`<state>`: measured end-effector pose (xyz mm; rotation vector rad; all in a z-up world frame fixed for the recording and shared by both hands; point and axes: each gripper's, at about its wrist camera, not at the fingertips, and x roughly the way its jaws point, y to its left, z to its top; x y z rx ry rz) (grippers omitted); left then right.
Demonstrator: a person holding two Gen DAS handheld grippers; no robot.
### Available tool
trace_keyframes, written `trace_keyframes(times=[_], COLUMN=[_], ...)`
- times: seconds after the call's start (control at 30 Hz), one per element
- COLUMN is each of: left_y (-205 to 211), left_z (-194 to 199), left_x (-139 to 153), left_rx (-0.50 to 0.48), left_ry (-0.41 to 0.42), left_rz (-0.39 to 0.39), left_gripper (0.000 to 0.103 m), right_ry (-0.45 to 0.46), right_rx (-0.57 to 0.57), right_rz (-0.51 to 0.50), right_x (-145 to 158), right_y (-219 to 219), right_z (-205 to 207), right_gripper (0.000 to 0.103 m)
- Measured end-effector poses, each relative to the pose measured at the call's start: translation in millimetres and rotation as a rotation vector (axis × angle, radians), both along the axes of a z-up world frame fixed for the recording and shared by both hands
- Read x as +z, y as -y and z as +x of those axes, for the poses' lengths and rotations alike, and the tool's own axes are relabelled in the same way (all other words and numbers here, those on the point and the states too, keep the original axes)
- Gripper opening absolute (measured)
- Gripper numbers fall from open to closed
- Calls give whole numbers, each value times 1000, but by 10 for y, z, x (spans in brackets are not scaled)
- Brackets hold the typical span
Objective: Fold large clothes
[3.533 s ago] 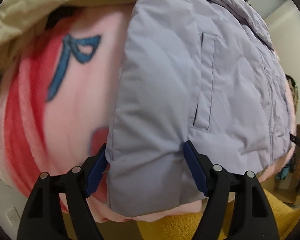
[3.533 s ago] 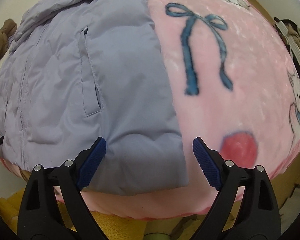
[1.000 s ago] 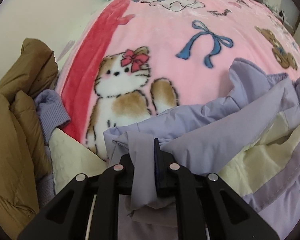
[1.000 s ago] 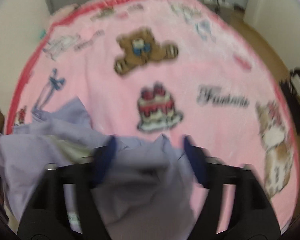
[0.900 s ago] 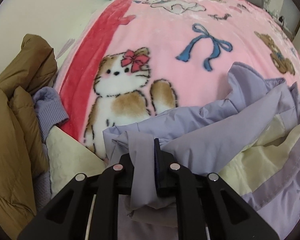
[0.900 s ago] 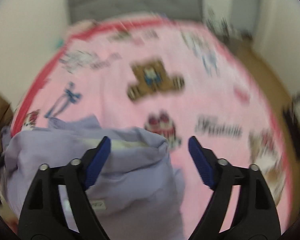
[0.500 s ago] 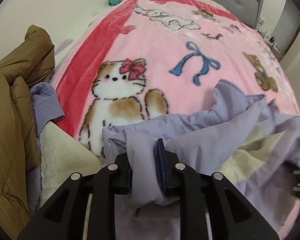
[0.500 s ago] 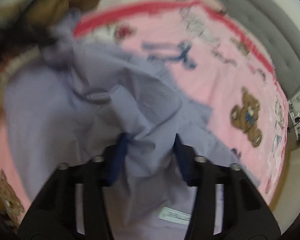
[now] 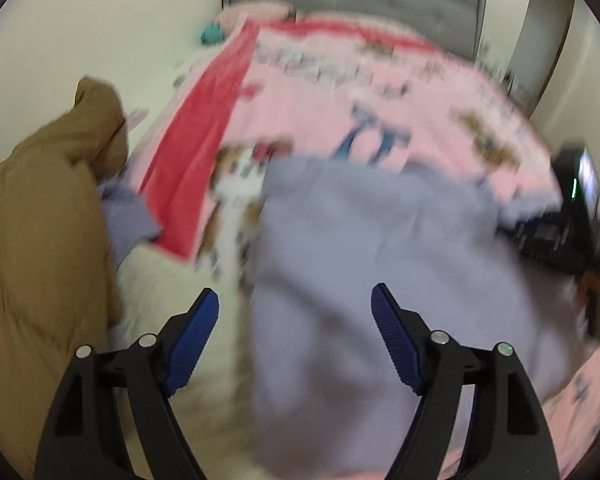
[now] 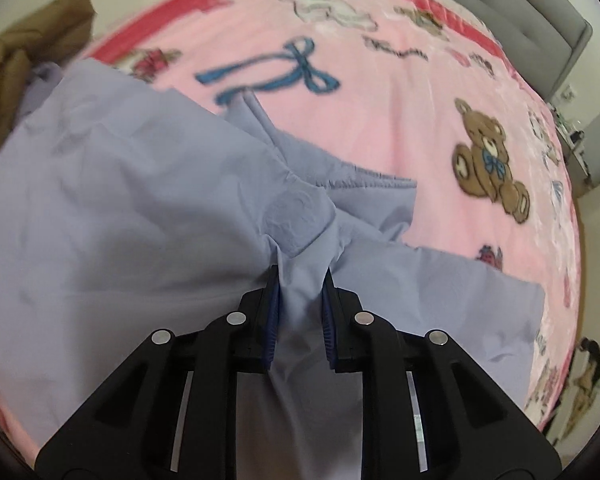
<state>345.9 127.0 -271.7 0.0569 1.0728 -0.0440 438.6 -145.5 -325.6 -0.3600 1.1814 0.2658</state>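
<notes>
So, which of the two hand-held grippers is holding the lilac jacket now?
The right hand-held gripper: its blue pads pinch a bunch of the lilac jacket. The left hand-held gripper is wide open, gripping nothing.

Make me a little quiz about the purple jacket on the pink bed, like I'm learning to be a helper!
1. True or false: the right gripper is pinching the purple jacket.
2. Which animal is printed on the pink blanket to the right of the jacket? A) teddy bear B) fish C) horse
3. Fill in: the left gripper is ____, holding nothing.

Key: 1 true; 2 A, the teddy bear; 3 open.
</notes>
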Motion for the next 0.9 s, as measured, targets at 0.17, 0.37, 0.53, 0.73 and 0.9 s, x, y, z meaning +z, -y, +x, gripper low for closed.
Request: trace_keyframes(times=[0.17, 0.37, 0.53, 0.73, 0.9], left_y=[-186, -299, -267, -425, -359], left_z=[-242, -515, -822, -1045, -1210], left_x=[-326, -448, -467, -480, -456], left_rx=[31, 2, -80, -81, -144], left_ry=[-68, -61, -2, 58, 124], left_rz=[-37, -133, -101, -196, -119], left_gripper=[77, 77, 77, 79, 79], right_ry=[-9, 136, 335, 361, 267], right_rx=[-16, -92, -169, -239, -298], right_rz=[-70, 175, 303, 116, 30], right_x=[-206, 337, 852, 684, 345], right_y=[-110, 283, 968, 1630, 1942], right_z=[-17, -289, -1288, -2527, -2996], right_gripper=[24, 52, 78, 84, 83])
